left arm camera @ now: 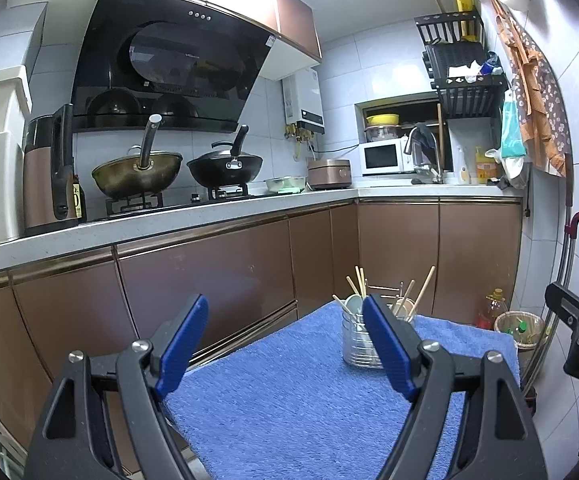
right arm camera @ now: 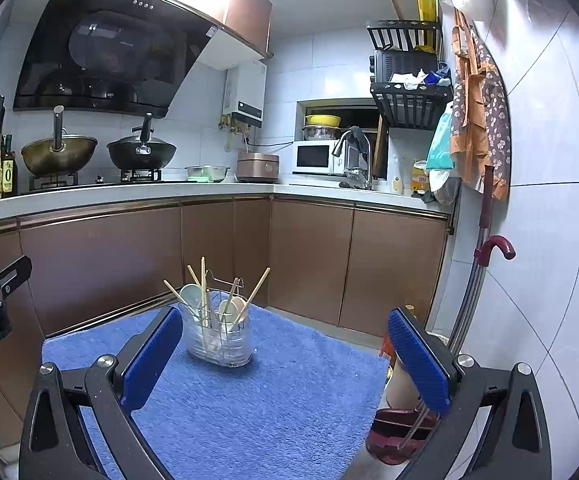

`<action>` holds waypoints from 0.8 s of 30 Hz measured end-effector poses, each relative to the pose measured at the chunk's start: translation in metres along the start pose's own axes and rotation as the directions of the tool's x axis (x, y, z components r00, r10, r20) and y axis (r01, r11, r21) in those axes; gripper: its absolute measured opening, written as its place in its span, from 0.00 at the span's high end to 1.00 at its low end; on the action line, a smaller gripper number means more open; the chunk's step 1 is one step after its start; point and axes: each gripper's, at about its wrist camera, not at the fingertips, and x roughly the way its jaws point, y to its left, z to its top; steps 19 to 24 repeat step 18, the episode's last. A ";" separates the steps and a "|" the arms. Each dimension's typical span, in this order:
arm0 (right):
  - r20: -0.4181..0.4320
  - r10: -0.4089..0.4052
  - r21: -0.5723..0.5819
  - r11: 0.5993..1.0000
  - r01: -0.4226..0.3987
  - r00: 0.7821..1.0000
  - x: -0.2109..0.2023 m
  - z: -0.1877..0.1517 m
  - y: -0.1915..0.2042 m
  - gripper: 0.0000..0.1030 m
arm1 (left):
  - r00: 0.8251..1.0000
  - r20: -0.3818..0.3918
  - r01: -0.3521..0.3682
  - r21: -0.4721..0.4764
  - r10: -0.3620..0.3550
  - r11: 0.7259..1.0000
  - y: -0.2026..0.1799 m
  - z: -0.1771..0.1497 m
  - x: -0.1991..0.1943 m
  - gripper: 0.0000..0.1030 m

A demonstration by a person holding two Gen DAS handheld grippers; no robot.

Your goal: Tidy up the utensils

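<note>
The left gripper [left arm camera: 285,344] and the right gripper [right arm camera: 285,354] both have their jaws spread wide and hold nothing. The clear utensil holder [right arm camera: 219,338], with chopsticks [right arm camera: 203,284] and spoons [right arm camera: 191,296] standing inside, sits on the blue towel [right arm camera: 249,400], near the frame centre.

Utensil holder [right arm camera: 219,336] on towel [right arm camera: 249,400], chopsticks [right arm camera: 203,288] and spoons [right arm camera: 190,296] inside
</note>
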 end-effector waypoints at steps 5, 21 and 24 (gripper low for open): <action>0.004 0.001 -0.004 1.000 -0.001 1.000 -0.004 0.001 0.001 0.00 | 1.000 0.007 -0.001 -0.001 0.001 1.000 0.003 0.000 -0.004 0.24; 0.024 0.004 -0.017 1.000 -0.003 1.000 -0.017 0.003 0.005 0.00 | 1.000 0.003 0.005 0.000 -0.005 1.000 0.007 -0.001 -0.013 0.24; 0.024 0.004 -0.017 1.000 -0.003 1.000 -0.017 0.003 0.005 0.00 | 1.000 0.003 0.005 0.000 -0.005 1.000 0.007 -0.001 -0.013 0.24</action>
